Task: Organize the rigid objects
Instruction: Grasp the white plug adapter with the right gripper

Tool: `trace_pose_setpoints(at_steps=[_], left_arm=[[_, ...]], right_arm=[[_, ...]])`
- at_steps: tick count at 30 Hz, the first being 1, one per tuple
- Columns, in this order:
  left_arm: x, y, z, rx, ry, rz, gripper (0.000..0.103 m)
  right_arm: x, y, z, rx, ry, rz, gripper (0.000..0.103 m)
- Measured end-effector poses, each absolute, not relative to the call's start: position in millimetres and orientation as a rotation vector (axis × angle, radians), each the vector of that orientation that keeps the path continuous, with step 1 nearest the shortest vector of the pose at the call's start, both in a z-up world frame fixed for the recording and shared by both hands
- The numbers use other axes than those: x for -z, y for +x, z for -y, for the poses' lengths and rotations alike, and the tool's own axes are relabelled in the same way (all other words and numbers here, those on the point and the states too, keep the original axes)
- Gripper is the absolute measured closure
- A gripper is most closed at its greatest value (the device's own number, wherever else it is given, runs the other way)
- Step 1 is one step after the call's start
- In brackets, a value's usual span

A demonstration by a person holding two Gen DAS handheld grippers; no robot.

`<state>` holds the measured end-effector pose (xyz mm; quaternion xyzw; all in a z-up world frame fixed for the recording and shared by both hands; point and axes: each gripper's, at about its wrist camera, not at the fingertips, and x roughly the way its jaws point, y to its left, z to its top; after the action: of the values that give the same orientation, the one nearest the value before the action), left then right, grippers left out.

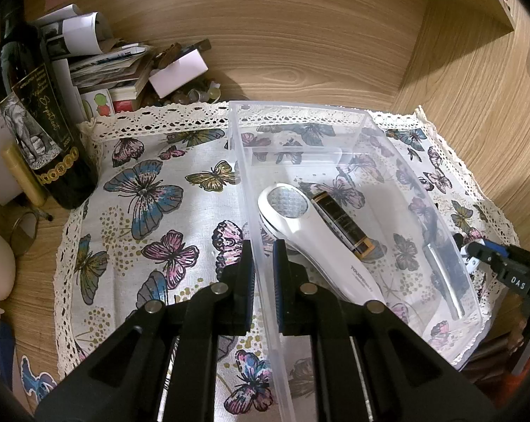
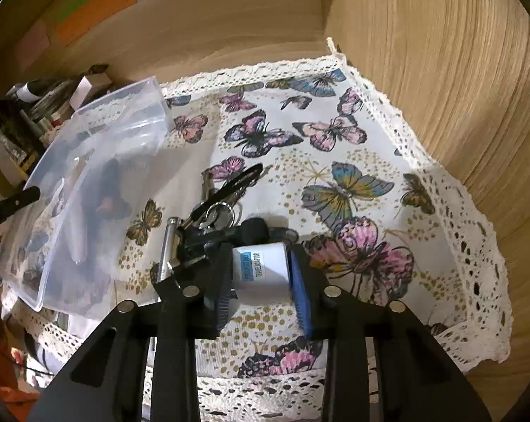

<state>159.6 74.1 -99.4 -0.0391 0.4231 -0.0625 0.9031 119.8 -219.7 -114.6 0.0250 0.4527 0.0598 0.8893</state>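
A clear plastic bin (image 1: 335, 116) stands on the butterfly cloth (image 1: 152, 190). It holds a white handheld device (image 1: 310, 232), a black and gold tube (image 1: 342, 225) and a dark slim item (image 1: 444, 270) along its right wall. My left gripper (image 1: 263, 270) is shut on the bin's left wall. In the right wrist view the bin (image 2: 89, 161) is at the left. My right gripper (image 2: 261, 281) is shut on a small white box with a blue label (image 2: 261, 270), low over the cloth. A bunch of keys with black parts (image 2: 219, 211) lies just beyond it.
A dark wine bottle (image 1: 36, 119), stacked papers and small boxes (image 1: 117, 66) crowd the back left. Wooden walls (image 1: 476, 88) close the back and right. The right gripper shows at the left wrist view's right edge (image 1: 490, 256). The lace cloth edge (image 2: 476, 246) runs near the right wall.
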Motion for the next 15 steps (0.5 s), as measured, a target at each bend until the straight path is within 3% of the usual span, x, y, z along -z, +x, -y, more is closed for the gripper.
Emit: trace_pose_setpoints(at_steps=[15], left_arm=[[99.1, 159.4, -74.2, 0.130, -0.082, -0.873, 0.094]], right_arm=[[66.2, 141.3, 170.9, -0.235, -0.054, -0.774, 0.077]])
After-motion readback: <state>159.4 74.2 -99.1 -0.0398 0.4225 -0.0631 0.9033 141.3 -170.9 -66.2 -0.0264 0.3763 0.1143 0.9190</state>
